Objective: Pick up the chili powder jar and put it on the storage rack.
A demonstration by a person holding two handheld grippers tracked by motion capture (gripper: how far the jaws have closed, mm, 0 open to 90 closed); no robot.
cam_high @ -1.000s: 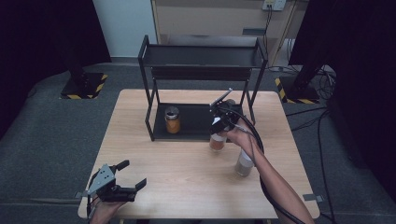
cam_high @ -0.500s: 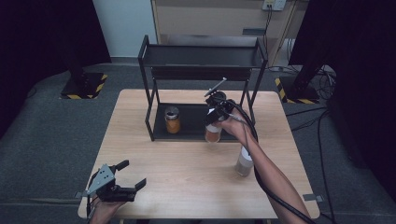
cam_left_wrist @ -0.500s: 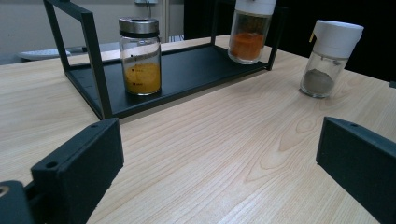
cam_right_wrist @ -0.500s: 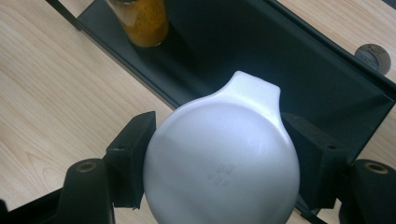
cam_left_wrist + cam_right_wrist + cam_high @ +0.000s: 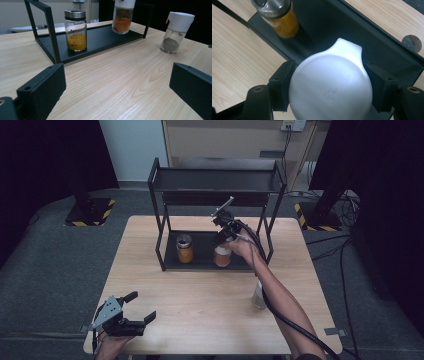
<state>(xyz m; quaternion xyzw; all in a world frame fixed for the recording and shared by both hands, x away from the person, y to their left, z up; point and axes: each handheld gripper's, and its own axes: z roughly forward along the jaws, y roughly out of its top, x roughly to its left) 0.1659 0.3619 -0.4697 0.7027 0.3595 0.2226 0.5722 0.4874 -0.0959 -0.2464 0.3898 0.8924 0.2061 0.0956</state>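
Observation:
My right gripper (image 5: 223,241) is shut on a white-capped jar of orange spice (image 5: 222,256), holding it by the cap (image 5: 331,85) over the lower tray of the black rack (image 5: 200,264). A steel-lidded jar of yellow spice (image 5: 184,248) stands on that tray to its left, also seen as the yellow jar (image 5: 277,17) and the yellow jar (image 5: 75,30). The orange jar (image 5: 123,17) looks to rest on or just above the tray. My left gripper (image 5: 134,311) lies open near the table's front left corner, nothing between its jaws.
A white-capped jar of grey powder (image 5: 258,296) stands on the wooden table (image 5: 200,320) beside the right forearm, also seen as the grey jar (image 5: 175,32). The rack's upper shelf (image 5: 215,182) overhangs the tray. A cable (image 5: 295,325) trails along the right arm.
The right gripper carried the orange jar from the table in front of the rack forward and down onto the lower tray. The left gripper stayed put.

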